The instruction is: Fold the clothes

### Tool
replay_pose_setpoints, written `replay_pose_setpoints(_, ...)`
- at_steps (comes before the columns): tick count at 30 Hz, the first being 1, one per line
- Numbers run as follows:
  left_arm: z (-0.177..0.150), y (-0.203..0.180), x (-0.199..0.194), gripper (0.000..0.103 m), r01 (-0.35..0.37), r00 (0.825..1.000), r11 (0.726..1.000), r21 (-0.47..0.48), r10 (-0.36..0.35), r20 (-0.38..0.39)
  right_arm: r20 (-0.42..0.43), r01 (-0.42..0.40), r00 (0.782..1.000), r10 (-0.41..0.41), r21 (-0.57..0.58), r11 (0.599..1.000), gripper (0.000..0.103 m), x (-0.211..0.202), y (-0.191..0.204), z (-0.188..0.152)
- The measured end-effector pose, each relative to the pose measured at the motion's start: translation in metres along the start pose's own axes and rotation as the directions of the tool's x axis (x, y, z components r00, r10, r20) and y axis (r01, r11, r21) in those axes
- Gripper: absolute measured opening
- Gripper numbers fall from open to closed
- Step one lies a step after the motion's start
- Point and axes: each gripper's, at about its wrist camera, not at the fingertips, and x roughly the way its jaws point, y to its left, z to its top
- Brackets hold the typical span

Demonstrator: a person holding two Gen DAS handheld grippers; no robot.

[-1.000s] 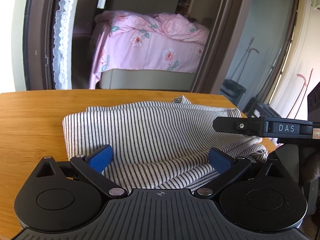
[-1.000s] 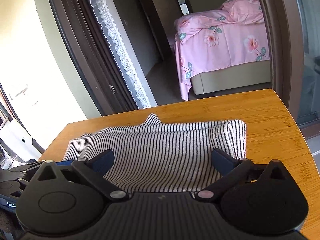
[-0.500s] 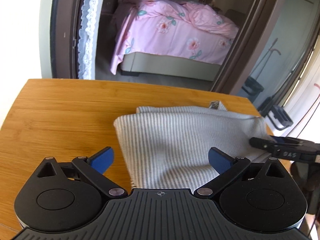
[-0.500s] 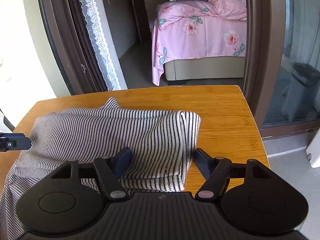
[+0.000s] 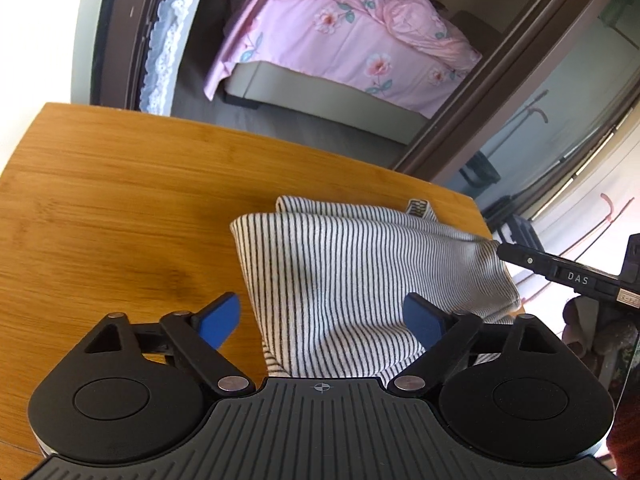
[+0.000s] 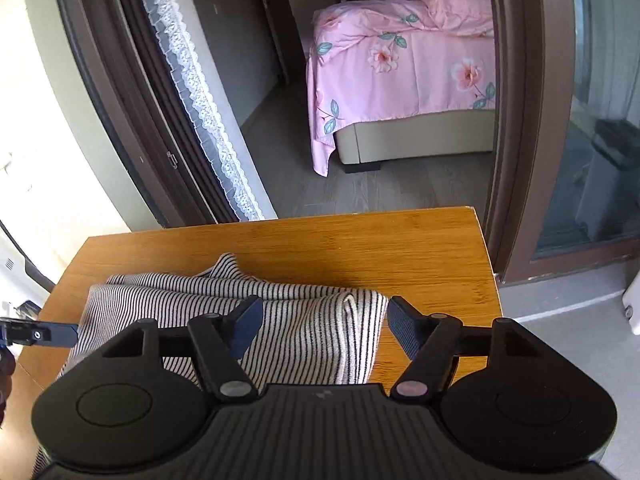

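Note:
A folded black-and-white striped garment lies on the wooden table, near its right end. My left gripper is open and empty, jaws wide, hovering over the garment's near left corner. The garment also shows in the right wrist view, with its folded edge to the right. My right gripper is open and empty just above that folded right end. The right gripper's finger shows at the garment's right edge in the left wrist view. The left gripper's finger shows at the garment's left edge in the right wrist view.
The table's right edge drops off to grey floor. Beyond the far edge stand a dark door frame, a lace curtain and a bed with a pink floral cover.
Both grippers have lifted and pulled back from the garment. The left one swung left, the right one right. The garment now lies more compactly folded, farther from both cameras.

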Motion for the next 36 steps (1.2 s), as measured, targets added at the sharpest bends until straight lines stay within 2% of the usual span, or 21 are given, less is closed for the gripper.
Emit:
replay_pose_setpoints(5,0.007,0.002,0.019,0.086,0.006,1.000,1.000,-0.009,-0.006,0.008,-0.078,-0.062,0.995,0.068,0.082,0.995,0.069,0.029,-0.018,-0.001)
replay_pose_setpoints(10,0.015,-0.004,0.032,0.085,0.006,0.998,1.000,0.013,-0.006,0.055,-0.074,-0.142,0.986,0.147,0.074,0.987,0.051,0.052,-0.003,0.001)
replay_pose_setpoints(12,0.015,-0.009,0.036,0.071,-0.023,0.997,0.999,0.042,0.020,0.073,-0.072,-0.132,0.988,0.133,0.019,0.991,0.045,0.058,0.011,0.001)
replay_pose_setpoints(13,0.015,-0.011,0.037,0.068,-0.037,0.996,0.998,0.056,0.033,0.082,-0.071,-0.127,0.990,0.126,-0.009,0.992,0.036,0.061,0.017,0.001)
replay_pose_setpoints(15,0.016,-0.013,0.039,0.047,-0.056,0.995,0.997,0.061,0.050,0.090,-0.051,-0.105,0.993,0.102,-0.056,0.993,0.031,0.059,0.026,0.002)
replay_pose_setpoints(17,0.021,-0.013,0.033,0.030,-0.072,0.992,0.995,0.066,0.064,0.113,0.013,-0.109,0.994,0.111,-0.110,0.988,0.028,0.038,0.033,0.006)
replay_pose_setpoints(19,0.025,-0.017,0.015,0.028,-0.069,0.986,0.994,0.088,0.054,0.161,0.081,-0.121,0.987,0.136,-0.163,0.979,0.027,0.013,0.038,0.010)
replay_pose_setpoints(22,0.022,-0.034,-0.020,0.026,-0.069,0.970,0.983,0.171,0.026,0.240,0.161,-0.103,0.976,0.150,-0.268,0.958,0.027,-0.029,0.052,0.008)
replay_pose_setpoints(27,-0.016,-0.066,-0.072,0.025,-0.101,0.951,0.937,0.334,-0.008,0.309,0.221,-0.058,0.961,0.168,-0.432,0.900,0.027,-0.094,0.069,-0.031)
replay_pose_setpoints(30,-0.052,-0.074,-0.097,0.024,-0.091,0.956,0.925,0.369,-0.022,0.292,0.219,-0.033,0.962,0.162,-0.497,0.867,0.027,-0.121,0.075,-0.065)
replay_pose_setpoints(36,-0.106,-0.066,-0.126,0.024,-0.057,0.978,0.930,0.363,-0.020,0.205,0.128,-0.018,0.986,0.103,-0.539,0.842,0.028,-0.139,0.078,-0.126)
